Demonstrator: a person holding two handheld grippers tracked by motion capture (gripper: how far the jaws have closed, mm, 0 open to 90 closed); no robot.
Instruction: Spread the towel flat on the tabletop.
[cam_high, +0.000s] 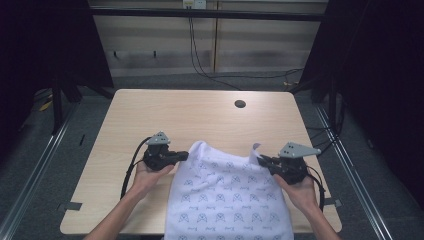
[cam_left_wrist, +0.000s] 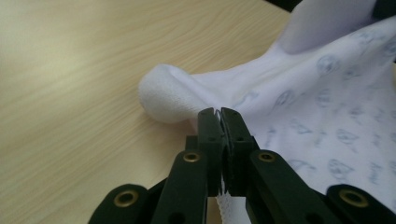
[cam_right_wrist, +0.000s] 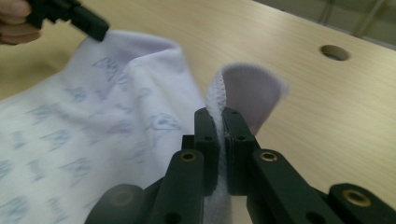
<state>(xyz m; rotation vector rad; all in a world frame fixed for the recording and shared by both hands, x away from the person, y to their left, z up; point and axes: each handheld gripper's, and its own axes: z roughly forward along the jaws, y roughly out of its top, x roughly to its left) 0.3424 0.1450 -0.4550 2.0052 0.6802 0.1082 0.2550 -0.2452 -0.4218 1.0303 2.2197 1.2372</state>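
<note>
Item: white cloth (cam_high: 227, 200) with a pale blue repeat print, lying on the near half of the table (cam_high: 150, 115) and hanging over its near edge between our forearms.

Left gripper (cam_high: 184, 156): jaws together, clamped on the far left corner of the cloth; in the left gripper view the hem is pinched between the pads (cam_left_wrist: 219, 122) and a rolled bit of edge bulges just beyond them.

Right gripper (cam_high: 264, 160): jaws together, clamped on the far right corner; in the right gripper view a flap of hem stands up past the tips (cam_right_wrist: 219, 122).

Step in hand, as we judge it: both far corners are gripped, ready to spread or fold the cloth.

Handling notes:
- We keep both clamps firm; the knit looks soft and could slip from a shallow bite.
- We move the two corners together and at equal height, so the far edge stays straight and the print square to the table.
- We hold light tension between the grippers to take out the sag in the middle, without stretching the hem.
- We mind the overhang, whose weight could drag the cloth toward us.

Also present: cable hole (cam_high: 240, 104) in the far part of the table, well apart from the cloth.
</note>
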